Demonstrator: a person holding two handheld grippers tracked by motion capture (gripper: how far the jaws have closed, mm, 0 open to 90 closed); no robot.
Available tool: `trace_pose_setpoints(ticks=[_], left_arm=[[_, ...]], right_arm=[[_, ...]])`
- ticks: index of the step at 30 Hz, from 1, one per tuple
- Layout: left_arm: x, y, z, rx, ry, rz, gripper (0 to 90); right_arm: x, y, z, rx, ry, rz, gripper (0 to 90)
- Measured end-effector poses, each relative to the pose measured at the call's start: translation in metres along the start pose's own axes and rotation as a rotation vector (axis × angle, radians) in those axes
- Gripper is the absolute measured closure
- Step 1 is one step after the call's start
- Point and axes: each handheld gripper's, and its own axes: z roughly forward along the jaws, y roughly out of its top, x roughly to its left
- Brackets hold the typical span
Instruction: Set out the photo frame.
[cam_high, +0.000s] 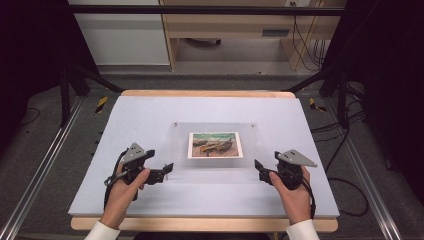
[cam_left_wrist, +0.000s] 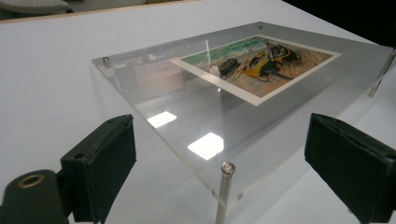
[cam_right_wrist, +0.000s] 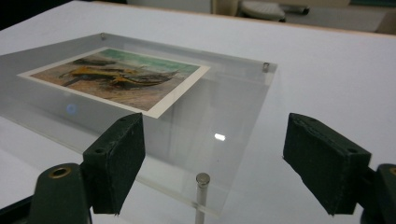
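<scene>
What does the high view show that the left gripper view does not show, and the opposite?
The high view alone shows both hands, with the left tongs and the right tongs at the near corners of the clear panel, plus the table's wooden edge and the floor beyond.

The left gripper view alone shows, close up, a metal standoff pin under the panel's near corner, between its open black pads.

Both show the clear panel, the boat picture under it and the white table.

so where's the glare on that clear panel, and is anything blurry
Left gripper view: two bright white ceiling-light patches on the clear acrylic panel on metal standoffs, near its front corner. Right gripper view: one small glint. High view: panel nearly invisible, soft overall; the painted boat print stays readable.
</scene>
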Motion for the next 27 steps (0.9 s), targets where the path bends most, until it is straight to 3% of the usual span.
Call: trace_pose_setpoints(ticks=[4,6,10,14,19,22,27], left_arm=[[0.003,0.006,0.007,0.053,-0.001,-0.009,8.8],[0.006,0.006,0.009,0.075,-0.002,-0.019,8.8],[0.011,0.005,0.016,0.094,-0.026,-0.07,9.1],[0.012,0.003,0.022,0.122,-0.002,-0.056,9.4],[0.017,0.001,0.026,0.121,-0.02,-0.112,10.8],[0.018,0.0,0.03,0.134,-0.063,-0.166,11.2],[0.018,0.001,0.033,0.145,-0.089,-0.185,11.8]], right_arm=[[-0.003,0.011,0.013,0.091,0.044,-0.031,17.5],[-0.005,0.014,0.018,0.125,0.065,-0.022,16.9],[-0.011,0.02,0.028,0.145,0.094,0.018,15.8],[-0.016,0.02,0.037,0.194,0.132,0.056,14.1],[-0.019,0.016,0.045,0.233,0.152,0.094,14.6],[-0.017,0.014,0.048,0.244,0.175,0.106,14.1],[-0.017,0.014,0.05,0.251,0.174,0.133,13.6]])
